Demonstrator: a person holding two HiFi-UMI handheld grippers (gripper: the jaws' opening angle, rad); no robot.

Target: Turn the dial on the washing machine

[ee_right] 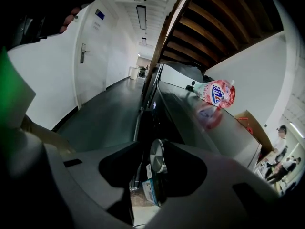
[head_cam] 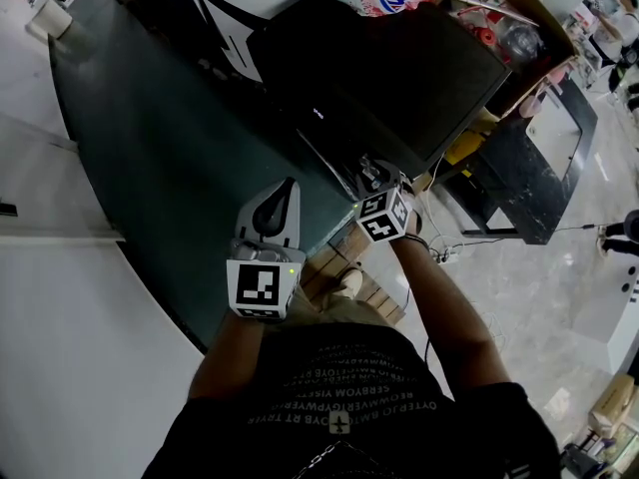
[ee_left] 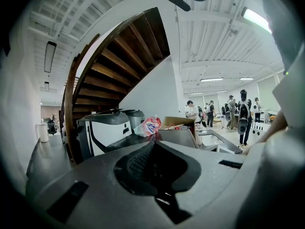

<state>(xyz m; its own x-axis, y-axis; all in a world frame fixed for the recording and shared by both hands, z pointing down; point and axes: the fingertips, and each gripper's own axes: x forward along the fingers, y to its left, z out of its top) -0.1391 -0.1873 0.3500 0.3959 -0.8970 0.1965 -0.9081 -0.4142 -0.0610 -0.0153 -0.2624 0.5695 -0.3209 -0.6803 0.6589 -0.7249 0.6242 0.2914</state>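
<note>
Hovering at the washing machine's (head_cam: pixel 399 78) front edge, the right gripper (head_cam: pixel 373 176) stands narrowly open around the silver dial (ee_right: pixel 157 156). It meets the dial edge-on, so closing here may skid off the rim. The left gripper (head_cam: pixel 280 208), jaws together, idles at its eight o'clock.

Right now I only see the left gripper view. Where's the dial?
Observer: On the front of the washer. The silver dial sits between the tongs of the right gripper. I can't tell if they pinch it.
Operator: Where's my left gripper, then?
Observer: The left gripper hangs over the dark floor, left of the washer.
Operator: Is the washer on?
Observer: A small light glows on its front panel. I can't read more than that.
</note>
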